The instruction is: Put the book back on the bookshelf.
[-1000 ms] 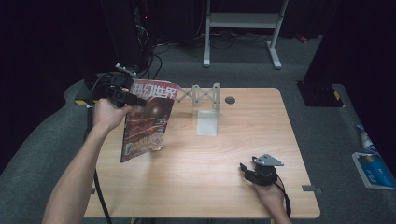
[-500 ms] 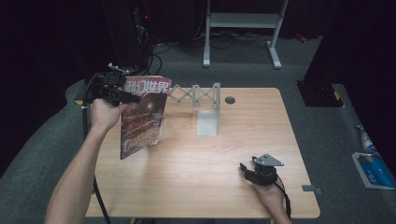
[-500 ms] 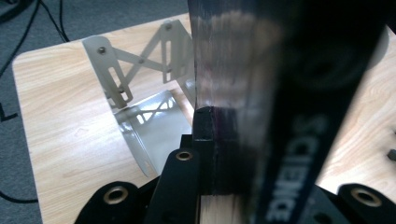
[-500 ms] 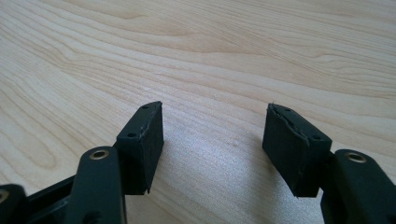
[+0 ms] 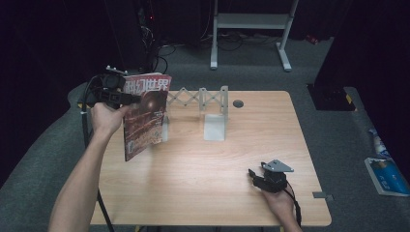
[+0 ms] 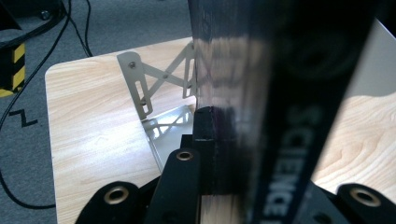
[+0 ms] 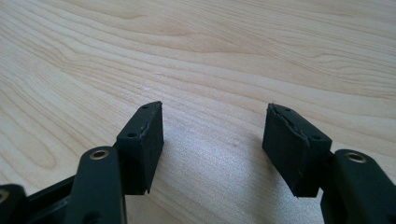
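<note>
A magazine (image 5: 145, 116) with a dark red cover hangs upright over the table's (image 5: 217, 169) far left part, its lower corner close to the wood. My left gripper (image 5: 130, 99) is shut on its top edge, held by a hand that comes from the left. In the left gripper view the magazine (image 6: 280, 93) stands edge-on between the jaws of the left gripper (image 6: 243, 149), hiding the right one. A silver scissor-style metal rack (image 5: 203, 99) stands just right of the magazine, also seen as the rack (image 6: 154, 84). My right gripper (image 5: 254, 176) rests on the table near the front right, open and empty (image 7: 212, 140).
A round cable hole (image 5: 237, 103) sits in the table behind the rack. On the floor stand a white metal frame (image 5: 251, 24) at the back, a black box (image 5: 333, 99) to the right and a blue packet (image 5: 387, 174) further right. Cables (image 5: 159, 53) lie behind the table.
The left hand has turned the magazine from a lean to nearly upright and brought it slightly leftward. The right gripper has not moved.
</note>
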`<state>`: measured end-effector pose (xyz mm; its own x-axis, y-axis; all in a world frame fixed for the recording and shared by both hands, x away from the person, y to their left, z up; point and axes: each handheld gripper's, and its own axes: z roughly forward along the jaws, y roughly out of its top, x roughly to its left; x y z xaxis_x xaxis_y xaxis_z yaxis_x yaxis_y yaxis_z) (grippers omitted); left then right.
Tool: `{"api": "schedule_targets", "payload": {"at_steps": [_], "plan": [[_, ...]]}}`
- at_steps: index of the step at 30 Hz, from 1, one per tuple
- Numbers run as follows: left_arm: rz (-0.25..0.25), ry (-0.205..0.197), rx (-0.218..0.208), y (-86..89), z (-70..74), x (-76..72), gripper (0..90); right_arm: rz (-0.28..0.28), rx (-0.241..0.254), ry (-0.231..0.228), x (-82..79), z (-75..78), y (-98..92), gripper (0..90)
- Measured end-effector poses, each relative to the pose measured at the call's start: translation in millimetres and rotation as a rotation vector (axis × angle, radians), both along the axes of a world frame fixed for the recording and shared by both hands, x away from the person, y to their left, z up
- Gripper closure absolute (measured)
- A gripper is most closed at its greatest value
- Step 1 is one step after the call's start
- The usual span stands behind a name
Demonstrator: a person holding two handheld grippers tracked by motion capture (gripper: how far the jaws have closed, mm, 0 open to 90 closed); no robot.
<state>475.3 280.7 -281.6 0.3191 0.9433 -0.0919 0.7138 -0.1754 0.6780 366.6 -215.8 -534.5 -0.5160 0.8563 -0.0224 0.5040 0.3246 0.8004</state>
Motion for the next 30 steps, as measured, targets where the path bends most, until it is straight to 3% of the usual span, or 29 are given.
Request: {"api": "schedule_targets", "payload": {"at_steps": [10, 25, 30], "plan": [[0.05, -0.045, -0.022, 3.8, -3.5, 2.1, 83.5, 0.002, -0.003, -0.002, 0.1, 0.0, -0.2, 38.3], [0.078, -0.121, -0.028, -4.1, -14.5, 10.4, 83.5, 0.001, -0.003, -0.002, 0.0, 0.1, -0.1, 38.3], [0.1, -0.158, -0.061, -6.4, -24.5, 11.5, 83.5, 0.002, -0.004, -0.003, 0.1, 0.0, -0.3, 38.3]]}}
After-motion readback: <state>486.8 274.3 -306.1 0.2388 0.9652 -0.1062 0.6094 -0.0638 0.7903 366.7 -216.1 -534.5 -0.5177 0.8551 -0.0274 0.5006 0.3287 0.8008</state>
